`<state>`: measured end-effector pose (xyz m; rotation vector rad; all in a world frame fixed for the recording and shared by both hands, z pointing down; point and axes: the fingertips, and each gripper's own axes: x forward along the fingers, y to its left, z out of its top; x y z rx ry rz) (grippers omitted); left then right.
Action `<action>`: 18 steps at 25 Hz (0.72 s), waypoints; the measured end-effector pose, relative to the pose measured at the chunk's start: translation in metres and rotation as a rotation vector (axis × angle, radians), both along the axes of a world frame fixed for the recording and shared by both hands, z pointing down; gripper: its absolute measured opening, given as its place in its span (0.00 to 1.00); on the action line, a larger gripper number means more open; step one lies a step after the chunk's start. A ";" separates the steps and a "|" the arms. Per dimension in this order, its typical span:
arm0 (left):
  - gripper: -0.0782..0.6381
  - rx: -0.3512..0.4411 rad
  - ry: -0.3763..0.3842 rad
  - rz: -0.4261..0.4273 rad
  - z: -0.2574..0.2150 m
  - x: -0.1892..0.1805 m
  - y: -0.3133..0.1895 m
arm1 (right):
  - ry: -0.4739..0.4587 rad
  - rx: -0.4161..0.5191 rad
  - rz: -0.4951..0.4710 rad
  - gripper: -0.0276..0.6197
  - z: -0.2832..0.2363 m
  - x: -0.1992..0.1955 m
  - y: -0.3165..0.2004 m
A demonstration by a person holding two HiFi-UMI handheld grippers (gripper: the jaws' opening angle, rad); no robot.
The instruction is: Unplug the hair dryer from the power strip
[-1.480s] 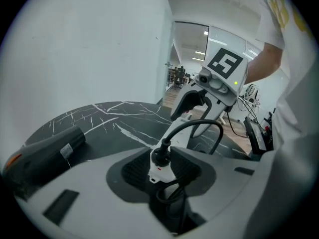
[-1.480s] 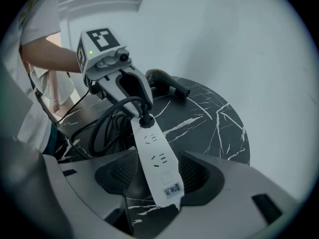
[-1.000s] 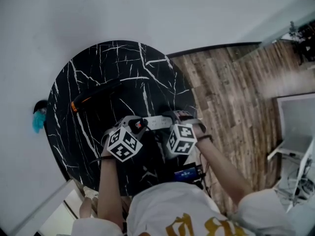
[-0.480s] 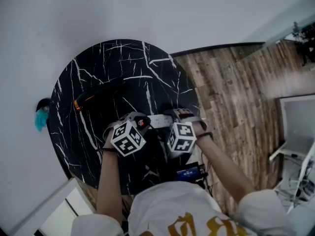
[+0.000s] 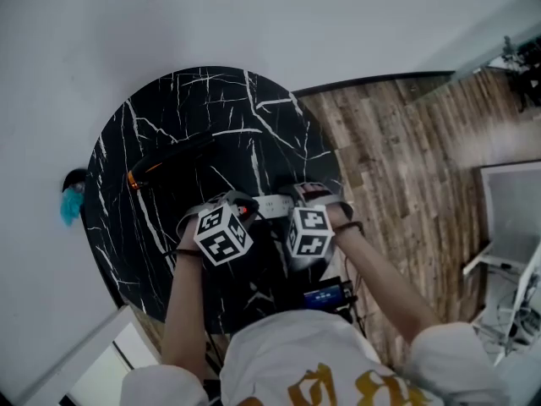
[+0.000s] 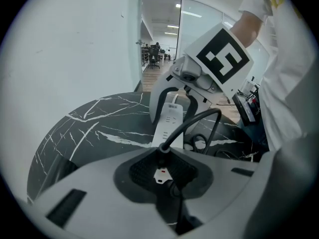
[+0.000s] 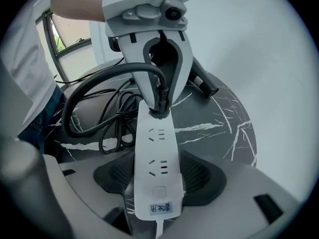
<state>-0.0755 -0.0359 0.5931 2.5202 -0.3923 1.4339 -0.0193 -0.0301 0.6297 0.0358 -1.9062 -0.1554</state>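
Plug [image 7: 160,105]: black, seated in the end socket of the strip [image 6: 168,123], at the strip's twelve o'clock end in the right gripper view.
Left tongs [image 6: 162,167]: I have them clamped on the plug, a pad on each side. The jaws have just been closing with the plug between them.
Cord [image 7: 99,91]: thick and black. It rises from the plug, arches over toward nine o'clock and drops into loose loops on the table beside the strip.
Strip: white and flat on the table, its other two sockets bare. In the head view it runs nine to three between my two tongs.
Right tongs [image 7: 157,180]: I grip the strip's switch end with them, pads tight on its long edges.
Dryer [image 5: 165,163]: black with an orange ring, lying at ten o'clock from the strip, well apart from both tongs.
Table [image 5: 169,108]: round, black marble with white veins. The strip sits in its four o'clock part.
Floor [image 5: 397,159]: wood planks at the table's three o'clock.
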 end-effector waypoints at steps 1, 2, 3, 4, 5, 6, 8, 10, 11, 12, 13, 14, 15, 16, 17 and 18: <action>0.19 -0.001 -0.006 0.004 0.000 0.000 0.000 | -0.001 -0.003 -0.002 0.44 0.000 0.000 0.000; 0.19 -0.002 -0.011 0.009 0.000 0.000 0.001 | -0.001 -0.003 -0.004 0.44 0.001 -0.001 0.000; 0.19 -0.004 -0.015 0.015 0.001 0.000 0.001 | 0.001 0.000 -0.005 0.44 0.002 -0.001 0.000; 0.19 -0.006 -0.018 0.020 0.001 0.000 0.001 | 0.006 0.004 -0.005 0.44 0.003 0.000 -0.001; 0.19 -0.007 -0.019 0.025 0.001 0.000 0.001 | 0.011 0.006 -0.006 0.44 0.003 0.001 -0.002; 0.19 -0.008 -0.017 0.027 0.001 0.000 0.001 | 0.017 0.006 -0.006 0.44 0.004 0.001 -0.002; 0.19 -0.008 -0.010 0.027 0.002 0.000 0.000 | 0.021 0.006 -0.007 0.44 0.004 0.001 -0.002; 0.19 -0.004 -0.009 0.030 0.002 0.000 0.000 | 0.016 0.006 -0.007 0.44 0.003 0.000 -0.003; 0.19 0.000 -0.013 0.038 0.002 0.000 0.000 | 0.014 -0.001 -0.005 0.45 0.003 0.000 -0.002; 0.19 0.007 -0.020 0.051 0.002 0.000 0.000 | 0.015 -0.009 -0.002 0.45 0.003 0.000 -0.001; 0.18 0.017 -0.028 0.066 0.002 0.000 0.000 | 0.021 -0.011 0.001 0.45 0.004 0.000 -0.002; 0.18 0.031 -0.039 0.081 0.002 0.000 0.001 | 0.029 -0.011 0.005 0.45 0.004 0.000 -0.002; 0.18 0.050 -0.054 0.095 0.002 0.000 0.001 | 0.039 -0.016 0.008 0.45 0.004 0.000 -0.002; 0.18 0.069 -0.074 0.105 0.002 0.000 0.002 | 0.047 -0.024 0.010 0.45 0.003 -0.001 -0.001; 0.18 0.079 -0.092 0.112 0.002 -0.001 0.002 | 0.054 -0.027 0.007 0.45 0.003 -0.002 0.000; 0.18 0.072 -0.104 0.112 0.003 -0.002 0.003 | 0.058 -0.024 0.000 0.45 0.003 -0.003 0.000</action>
